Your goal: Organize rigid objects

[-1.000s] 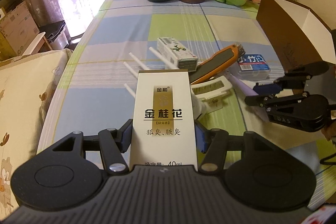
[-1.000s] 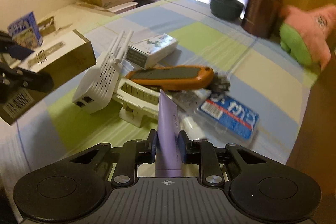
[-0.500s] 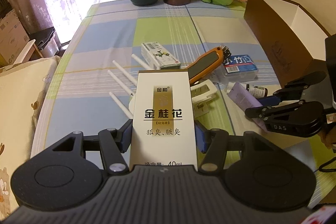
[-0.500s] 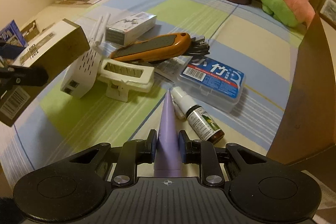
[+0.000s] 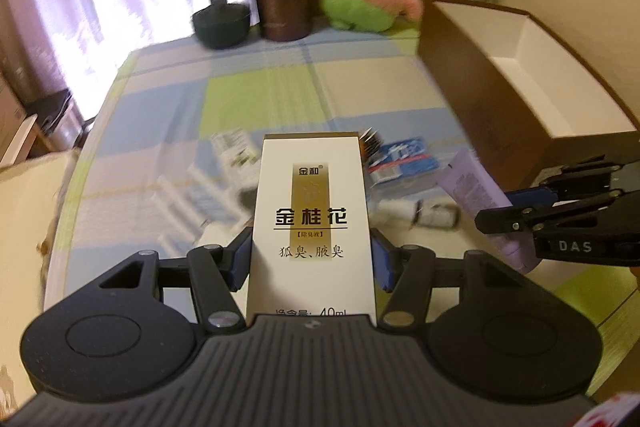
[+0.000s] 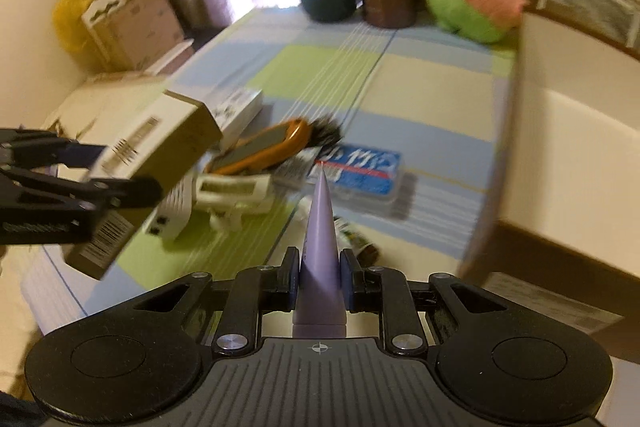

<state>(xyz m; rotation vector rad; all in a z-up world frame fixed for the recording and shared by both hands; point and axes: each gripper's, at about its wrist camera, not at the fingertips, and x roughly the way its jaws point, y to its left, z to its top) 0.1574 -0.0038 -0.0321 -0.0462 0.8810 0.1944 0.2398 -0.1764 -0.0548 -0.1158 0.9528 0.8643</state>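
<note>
Carton, white with gold stripe and black print, clenched in my left tongs above the table; right tongs grip lilac tube near brown box.

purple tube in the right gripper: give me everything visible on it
The purple tube is a soft-looking lavender squeeze tube, matte, with faint print on its side. It tapers from a round base to a flat crimped end pointing away from the camera. The right gripper is shut on its lower body, holding it off the table; only the finger pads touch it.
</note>
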